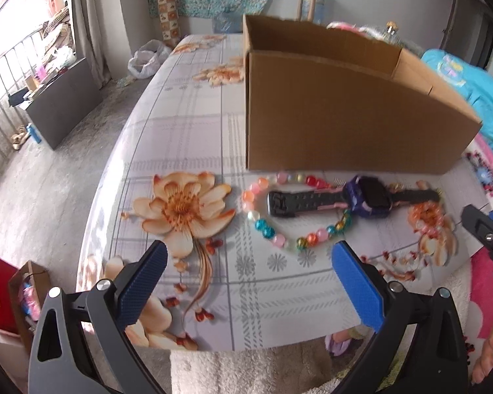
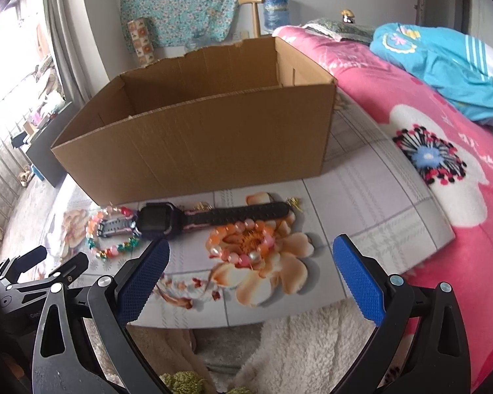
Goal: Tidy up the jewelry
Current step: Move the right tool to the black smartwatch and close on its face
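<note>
A dark purple watch (image 1: 364, 198) with a black strap lies in front of the open cardboard box (image 1: 345, 124), across a multicoloured bead bracelet (image 1: 269, 226). In the right wrist view the watch (image 2: 161, 221) and that bracelet (image 2: 115, 249) lie left of an orange and pink bead bracelet (image 2: 246, 246), in front of the box (image 2: 197, 151). My left gripper (image 1: 249, 259) is open and empty, just short of the multicoloured bracelet. My right gripper (image 2: 251, 256) is open and empty, over the orange bracelet. It also shows at the right edge of the left wrist view (image 1: 486, 226).
The floral cloth (image 1: 197, 138) covers the surface; its left edge drops to the floor. A pink floral quilt (image 2: 443, 170) and blue clothing (image 2: 443, 72) lie to the right. A white fluffy cover (image 2: 312, 348) lies at the near edge.
</note>
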The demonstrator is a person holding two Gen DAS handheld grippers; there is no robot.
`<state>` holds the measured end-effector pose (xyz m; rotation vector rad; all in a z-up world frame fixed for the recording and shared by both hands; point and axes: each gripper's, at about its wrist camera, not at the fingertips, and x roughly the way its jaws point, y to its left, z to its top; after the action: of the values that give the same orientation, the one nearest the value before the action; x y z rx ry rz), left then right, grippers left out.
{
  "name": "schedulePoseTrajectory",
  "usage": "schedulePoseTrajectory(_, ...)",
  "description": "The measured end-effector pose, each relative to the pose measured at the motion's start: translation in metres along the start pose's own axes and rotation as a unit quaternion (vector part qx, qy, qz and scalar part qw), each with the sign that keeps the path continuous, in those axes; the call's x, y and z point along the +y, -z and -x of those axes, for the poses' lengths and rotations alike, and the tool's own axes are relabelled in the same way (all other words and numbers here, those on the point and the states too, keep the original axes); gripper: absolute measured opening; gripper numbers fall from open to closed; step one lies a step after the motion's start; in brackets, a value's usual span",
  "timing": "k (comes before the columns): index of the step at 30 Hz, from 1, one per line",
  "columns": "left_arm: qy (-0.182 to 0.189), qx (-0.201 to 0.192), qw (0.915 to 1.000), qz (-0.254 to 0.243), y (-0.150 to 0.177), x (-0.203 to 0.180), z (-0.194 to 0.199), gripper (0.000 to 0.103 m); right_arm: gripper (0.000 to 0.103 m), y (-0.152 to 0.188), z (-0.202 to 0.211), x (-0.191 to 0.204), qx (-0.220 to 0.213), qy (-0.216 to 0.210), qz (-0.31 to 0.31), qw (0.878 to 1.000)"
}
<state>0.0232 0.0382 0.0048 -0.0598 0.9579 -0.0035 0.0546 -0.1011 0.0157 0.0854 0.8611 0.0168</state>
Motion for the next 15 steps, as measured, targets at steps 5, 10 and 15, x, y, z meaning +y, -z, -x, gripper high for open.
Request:
schedulePoseTrajectory(5, 0.122, -0.045, 0.9908, 0.037, -0.012, 0.030, 0.009, 0.099, 0.090, -0.016, -0.011, 0.018, -0.001, -0.041, 0.021, 0.999)
schedulePoseTrajectory(10, 0.164, -0.040, 0.9840, 0.058, -0.027, 0.046, -0.003, 0.099, 0.075, -0.027, -0.032, 0.034, 0.019, -0.088, 0.032, 0.995)
schedulePoseTrajectory(15, 0.179, -0.025, 0.9827, 0.042, -0.028, 0.031, -0.014, 0.099, 0.053, -0.028, -0.059, 0.043, 0.058, -0.120, 0.032, 0.991)
